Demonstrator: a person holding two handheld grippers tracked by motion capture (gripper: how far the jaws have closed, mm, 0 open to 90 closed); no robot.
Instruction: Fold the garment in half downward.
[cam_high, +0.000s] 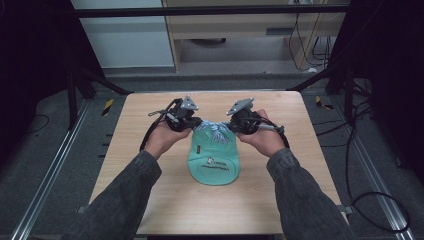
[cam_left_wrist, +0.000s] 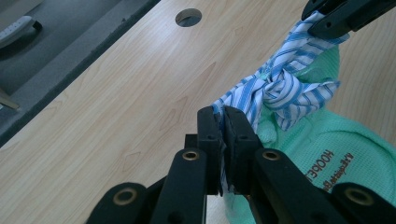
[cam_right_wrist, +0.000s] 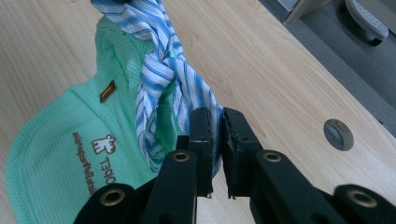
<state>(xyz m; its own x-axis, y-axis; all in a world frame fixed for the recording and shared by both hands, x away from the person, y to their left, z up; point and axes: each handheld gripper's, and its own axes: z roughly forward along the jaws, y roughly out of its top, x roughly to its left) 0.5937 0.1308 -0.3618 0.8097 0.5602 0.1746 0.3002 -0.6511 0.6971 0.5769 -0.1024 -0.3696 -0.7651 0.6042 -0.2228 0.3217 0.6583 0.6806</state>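
Observation:
A mint-green mesh cloth (cam_high: 214, 162) with brown print lies flat at the table's middle. Its blue-and-white striped ties (cam_high: 214, 131) are knotted at its far end. In the left gripper view the knot (cam_left_wrist: 280, 88) sits just beyond my left gripper (cam_left_wrist: 223, 116), which is shut on one tie end. My right gripper (cam_right_wrist: 217, 116) is shut on the other tie end, just past the knot (cam_right_wrist: 161, 70). In the high view the left gripper (cam_high: 197, 125) and right gripper (cam_high: 232, 127) face each other across the knot. The right gripper's jaws also show at the top right of the left gripper view (cam_left_wrist: 345, 14).
The wooden table (cam_high: 150, 150) has a round cable hole (cam_left_wrist: 188, 17) near one far corner and a plugged one (cam_right_wrist: 338, 134) near the other. Grey floor and a dark metal frame (cam_high: 100, 80) surround it. Cables (cam_high: 370, 200) lie on the floor at the right.

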